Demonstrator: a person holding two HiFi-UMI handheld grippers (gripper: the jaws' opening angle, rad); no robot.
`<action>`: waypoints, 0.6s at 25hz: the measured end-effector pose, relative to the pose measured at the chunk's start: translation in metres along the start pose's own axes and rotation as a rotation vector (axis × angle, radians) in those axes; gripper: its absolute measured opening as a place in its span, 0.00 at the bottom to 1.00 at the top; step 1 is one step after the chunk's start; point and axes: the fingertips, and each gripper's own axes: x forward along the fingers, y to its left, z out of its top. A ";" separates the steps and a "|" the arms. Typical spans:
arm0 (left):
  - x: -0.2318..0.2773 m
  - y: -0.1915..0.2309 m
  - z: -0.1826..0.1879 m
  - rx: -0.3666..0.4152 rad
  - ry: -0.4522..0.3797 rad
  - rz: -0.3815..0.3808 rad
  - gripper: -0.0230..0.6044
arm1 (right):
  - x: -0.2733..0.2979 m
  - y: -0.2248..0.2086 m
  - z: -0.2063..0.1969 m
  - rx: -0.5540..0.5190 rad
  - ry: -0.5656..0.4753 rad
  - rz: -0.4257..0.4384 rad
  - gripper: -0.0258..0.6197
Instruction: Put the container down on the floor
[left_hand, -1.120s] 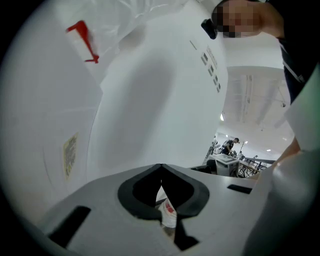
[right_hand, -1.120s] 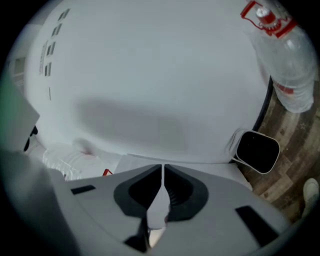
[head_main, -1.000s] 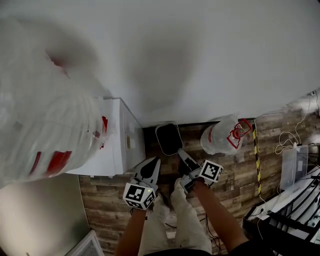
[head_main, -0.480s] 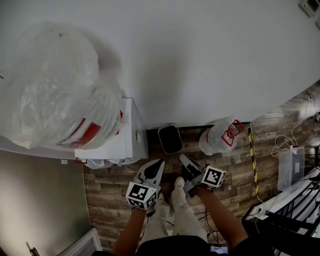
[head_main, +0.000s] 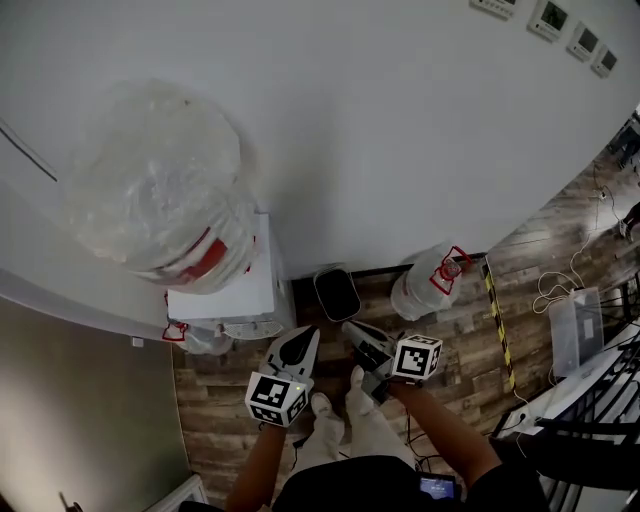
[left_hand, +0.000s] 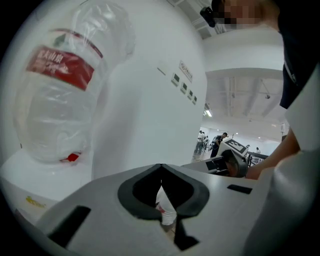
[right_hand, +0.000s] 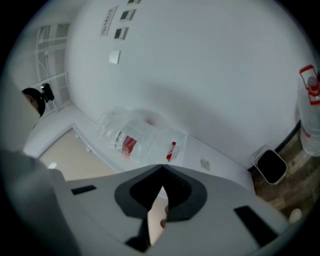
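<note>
Container (head_main: 425, 285): clear water jug with a red label and red fittings at the neck. It stands on the wooden floor (head_main: 470, 330), at the floor's edge where it meets the white wall (head_main: 400, 130). It appears upright, neck at the top. It is well apart from both grippers, and nothing is touching it.

Black bin (head_main: 337, 294): on the floor at the same wall edge, just left of the container, with a gap between the two.

White water dispenser (head_main: 225, 295): at the wall edge, left of the bin. It carries a second, large clear jug (head_main: 165, 190) with a red label, seated on its top.

Left hand-held gripper (head_main: 308, 333): jaws pressed together, tips meeting, nothing between them. It is held above the floor in front of the dispenser.

Right hand-held gripper (head_main: 350, 327): jaws pressed together, nothing pinched. It is held beside the left one, above the floor in front of the bin, and points towards the wall.

Yellow-and-black tape strip (head_main: 497, 315): laid on the floor, running away from the wall just right of the container.

Small wall panels (head_main: 550, 18): in a row high on the wall, top right of the head view.
</note>
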 end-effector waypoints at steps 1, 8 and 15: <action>-0.005 -0.002 0.005 0.009 -0.008 -0.002 0.07 | 0.000 0.010 0.000 -0.030 0.006 0.010 0.09; -0.031 -0.008 0.034 0.050 -0.045 -0.001 0.07 | -0.003 0.054 0.009 -0.156 -0.009 0.025 0.09; -0.048 -0.022 0.056 0.027 -0.095 -0.041 0.07 | -0.014 0.092 0.027 -0.223 -0.015 0.045 0.09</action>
